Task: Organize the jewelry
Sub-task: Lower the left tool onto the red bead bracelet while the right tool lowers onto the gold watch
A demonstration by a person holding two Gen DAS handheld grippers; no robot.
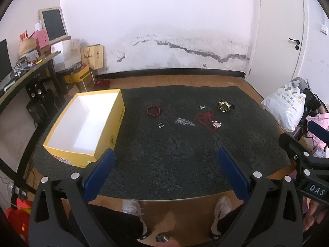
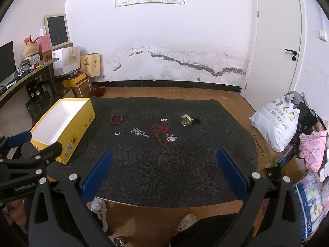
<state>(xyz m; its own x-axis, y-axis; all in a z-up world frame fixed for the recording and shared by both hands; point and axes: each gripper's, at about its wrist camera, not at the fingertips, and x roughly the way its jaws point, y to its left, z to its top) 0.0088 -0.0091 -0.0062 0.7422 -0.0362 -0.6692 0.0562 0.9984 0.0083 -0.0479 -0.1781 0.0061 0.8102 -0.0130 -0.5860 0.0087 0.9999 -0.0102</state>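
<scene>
- The yellow box (image 1: 86,127) sits open at one end of the dark mat (image 1: 174,164), white inside and holding nothing visible; it reads as the place the jewelry is meant to end up.
- Every piece lies loose on the mat, away from the box. Closest to it is the red bead bracelet (image 1: 153,110), then a small ring (image 1: 161,125).
- Farther from the box lie a silver chain (image 1: 185,121), a tangled red cord (image 1: 204,118) and a small crown-shaped piece (image 1: 217,124).
- Farthest from the box are the gold watch (image 1: 224,106) and a pair of tiny earrings (image 1: 202,107).
- The left gripper (image 1: 165,158) hovers near the box's corner, jaws spread wide and holding nothing, likely readied for a first pick.
- The right gripper (image 2: 164,157) hangs over the bare near part of the mat, jaws also spread and holding nothing, well short of any piece.
- Nothing appears sorted yet; the bracelet seems the easiest first grab, being bulky and closest to the box.
</scene>
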